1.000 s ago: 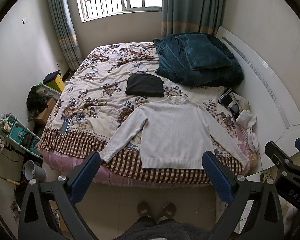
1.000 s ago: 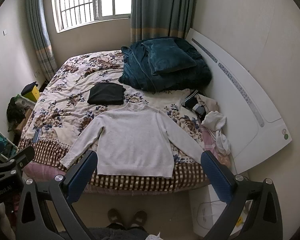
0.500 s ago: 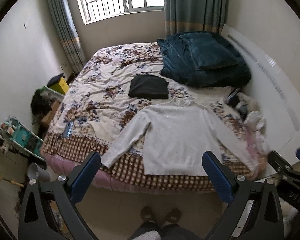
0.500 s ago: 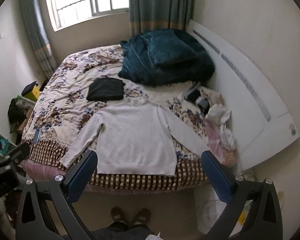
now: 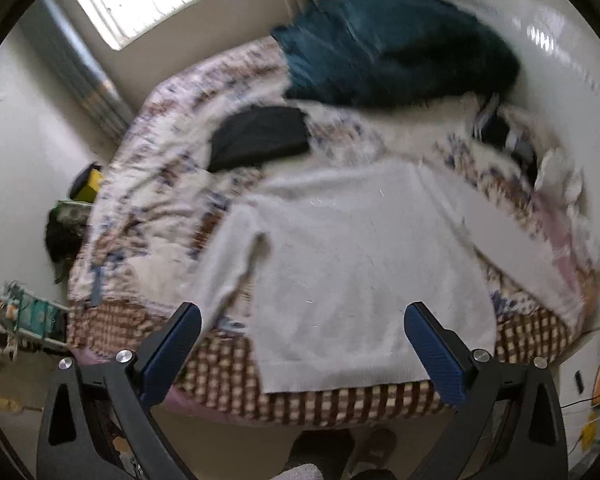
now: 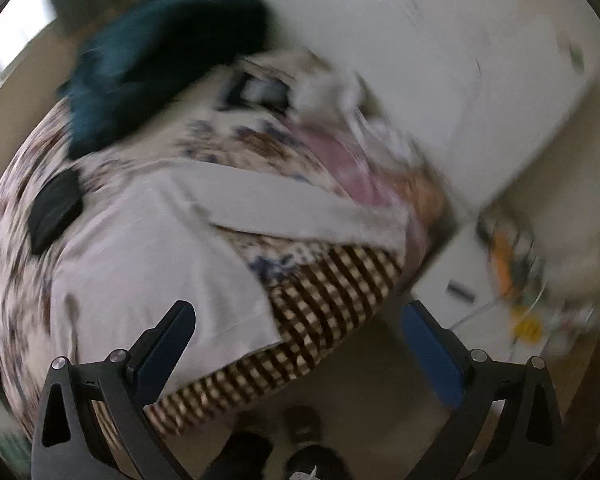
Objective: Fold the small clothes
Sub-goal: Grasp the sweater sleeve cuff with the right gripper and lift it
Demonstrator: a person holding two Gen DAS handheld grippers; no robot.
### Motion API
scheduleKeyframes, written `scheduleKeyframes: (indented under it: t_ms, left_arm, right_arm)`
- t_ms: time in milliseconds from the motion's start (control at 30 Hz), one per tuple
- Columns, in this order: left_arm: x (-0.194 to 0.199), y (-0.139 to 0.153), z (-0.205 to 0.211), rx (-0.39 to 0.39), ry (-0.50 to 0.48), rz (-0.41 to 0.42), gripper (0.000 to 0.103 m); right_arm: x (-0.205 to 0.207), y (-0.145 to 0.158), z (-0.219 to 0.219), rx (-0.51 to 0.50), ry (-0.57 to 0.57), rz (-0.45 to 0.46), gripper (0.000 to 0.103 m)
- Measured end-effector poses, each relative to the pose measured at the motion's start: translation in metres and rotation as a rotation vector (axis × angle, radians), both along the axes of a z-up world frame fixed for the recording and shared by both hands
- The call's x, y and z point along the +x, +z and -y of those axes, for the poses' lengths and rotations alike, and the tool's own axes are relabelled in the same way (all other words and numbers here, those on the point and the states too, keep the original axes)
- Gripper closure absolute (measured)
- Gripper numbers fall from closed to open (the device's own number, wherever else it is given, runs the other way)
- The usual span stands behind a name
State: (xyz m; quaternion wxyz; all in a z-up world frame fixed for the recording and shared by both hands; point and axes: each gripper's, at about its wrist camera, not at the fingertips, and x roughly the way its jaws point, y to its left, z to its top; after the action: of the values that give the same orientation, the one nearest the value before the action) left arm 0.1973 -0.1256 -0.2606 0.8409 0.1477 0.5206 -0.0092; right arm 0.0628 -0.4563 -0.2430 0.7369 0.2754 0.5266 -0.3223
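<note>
A pale long-sleeved sweater (image 5: 364,264) lies spread flat near the foot of the flowered bed (image 5: 164,184), sleeves out to both sides. In the right wrist view the same sweater (image 6: 148,248) fills the left half, its right sleeve (image 6: 308,216) reaching toward the bed's corner. My left gripper (image 5: 302,350) is open and hovers above the sweater's hem, holding nothing. My right gripper (image 6: 296,344) is open too, empty, above the hem's right corner and the checked bed edge (image 6: 332,292). Both views are blurred by motion.
A folded black garment (image 5: 260,136) lies beyond the sweater. A dark teal blanket pile (image 5: 392,44) sits by the white headboard (image 5: 556,80). Loose clothes (image 5: 516,140) lie at the bed's right side. The person's feet (image 6: 300,428) stand on the floor below. Clutter (image 6: 524,280) covers the floor at right.
Both grippers have moved forward and down toward the bed; the sweater looms larger. The right gripper has swung right and tilted toward the bed's corner. Both remain open.
</note>
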Motion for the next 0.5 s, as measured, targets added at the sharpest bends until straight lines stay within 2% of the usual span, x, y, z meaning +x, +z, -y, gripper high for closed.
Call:
scheduleKeyframes:
  t_ms: [33,200,367,433,500]
  left_arm:
    - [0.015,-0.026,0.008,0.012,-0.008,-0.029,0.000]
    - [0.068,-0.123,0.026,0.027,-0.027,-0.163,0.000]
    - [0.119,-0.211,0.035,0.004,-0.021,-0.279,0.000]
    - [0.135,-0.238,0.039,0.016,-0.011,-0.307,0.000]
    - [0.148,-0.262,0.040,0.031,-0.007,-0.332,0.000]
  right_arm:
    - [-0.002,-0.027,0.018,0.032,-0.055,-0.002,0.000]
    - [-0.008,-0.151,0.087,0.176,-0.324,-0.031,0.000]
    - [-0.027,-0.230,0.136,0.276,-0.639,0.103,0.000]
    - [-0.028,-0.257,0.150,0.298,-0.739,0.154,0.000]
    - [-0.029,-0.280,0.162,0.306,-0.806,0.199,0.009]
